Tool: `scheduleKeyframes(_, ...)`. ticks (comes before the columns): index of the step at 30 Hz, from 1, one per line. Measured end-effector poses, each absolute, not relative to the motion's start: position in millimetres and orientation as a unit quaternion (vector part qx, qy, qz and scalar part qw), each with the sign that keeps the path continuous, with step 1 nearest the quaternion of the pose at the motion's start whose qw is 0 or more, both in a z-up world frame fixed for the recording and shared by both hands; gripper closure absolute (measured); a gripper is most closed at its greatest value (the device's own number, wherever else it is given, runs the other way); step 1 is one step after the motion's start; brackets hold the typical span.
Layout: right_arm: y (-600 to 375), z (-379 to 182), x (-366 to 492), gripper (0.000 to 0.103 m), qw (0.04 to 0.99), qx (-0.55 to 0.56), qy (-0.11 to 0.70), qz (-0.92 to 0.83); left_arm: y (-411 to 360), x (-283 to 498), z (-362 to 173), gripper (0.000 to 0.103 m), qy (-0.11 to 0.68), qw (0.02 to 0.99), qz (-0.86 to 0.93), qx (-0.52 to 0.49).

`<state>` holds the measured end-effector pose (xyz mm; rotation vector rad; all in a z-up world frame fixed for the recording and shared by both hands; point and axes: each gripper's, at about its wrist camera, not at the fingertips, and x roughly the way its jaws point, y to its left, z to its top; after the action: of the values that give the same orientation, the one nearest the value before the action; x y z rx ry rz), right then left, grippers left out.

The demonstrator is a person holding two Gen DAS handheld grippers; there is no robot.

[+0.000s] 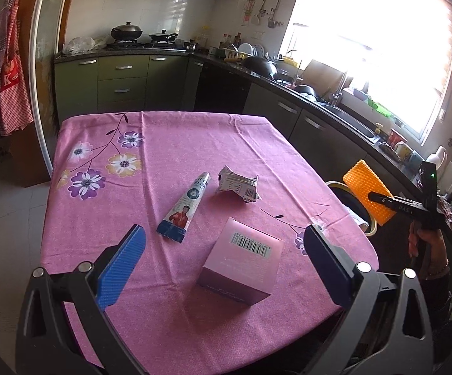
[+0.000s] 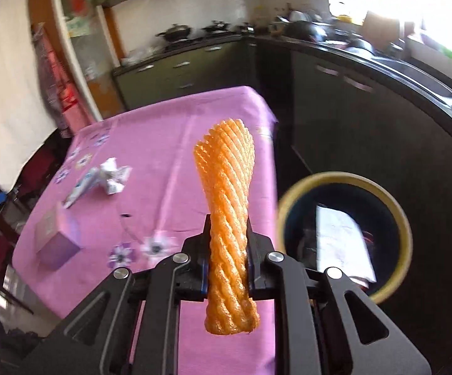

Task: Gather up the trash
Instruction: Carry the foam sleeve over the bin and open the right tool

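Note:
My right gripper (image 2: 228,234) is shut on an orange foam net sleeve (image 2: 226,172), which stands up between the pads, beside the table's right edge. To its right, lower down, stands a dark bin with a yellow rim (image 2: 291,193) and white paper inside. My left gripper (image 1: 226,231) is open above the near part of the pink tablecloth (image 1: 101,218), just over a pink box (image 1: 241,262) with a barcode. A toothpaste tube (image 1: 182,206) and a crumpled wrapper (image 1: 238,184) lie behind the box. The left wrist view also shows the orange sleeve (image 1: 366,190) above the bin rim (image 1: 335,184).
Dark kitchen cabinets and a cluttered counter with a sink (image 1: 350,122) run along the right and back. A stove with pans (image 1: 138,37) is at the far wall. Aprons (image 1: 7,78) hang at the left. A hand (image 1: 425,250) holds the right gripper.

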<state>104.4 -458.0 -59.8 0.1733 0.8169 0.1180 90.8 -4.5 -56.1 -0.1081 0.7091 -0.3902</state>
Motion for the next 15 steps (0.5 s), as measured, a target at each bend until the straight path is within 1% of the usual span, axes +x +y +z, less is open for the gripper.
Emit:
scheduleKeyframes(2, -491.7, -70.9, 110.6, 0.082, 0.904, 0.109, 0.412, 0.008, -5.8, 91.1, -57.2, 0.007, 0.346, 0.917, -0.19, -0.053)
scheduleKeyframes(6, -546.3, -108.9, 126.1, 0.082, 0.881, 0.14, 0.448, -0.066, -8.9, 91.7, -59.9, 0.007, 0.352, 0.915, -0.189, -0.051)
scheduleKeyframes(11, -574.7, -139.8, 152.9, 0.081, 0.864, 0.144, 0.472, -0.103, -17.5, 92.3, -58.9, 0.007, 0.356, 0.914, -0.191, -0.041)
scheduleKeyframes(12, -577.8, -143.5, 158.5, 0.077, 0.862, 0.143, 0.475, -0.106, -19.4, 92.1, -58.9, 0.007, 0.356, 0.914, -0.193, -0.039)
scheduleKeyframes(14, -586.6, -150.2, 165.9, 0.044, 0.857, 0.142, 0.478, -0.127, -24.0, 92.6, -59.2, 0.007, 0.357, 0.912, -0.196, -0.035)
scheduleKeyframes(15, -589.4, -150.7, 164.6, 0.043, 0.857, 0.139, 0.476, -0.143, -26.2, 92.8, -59.8, 0.007, 0.358, 0.912, -0.198, -0.034)
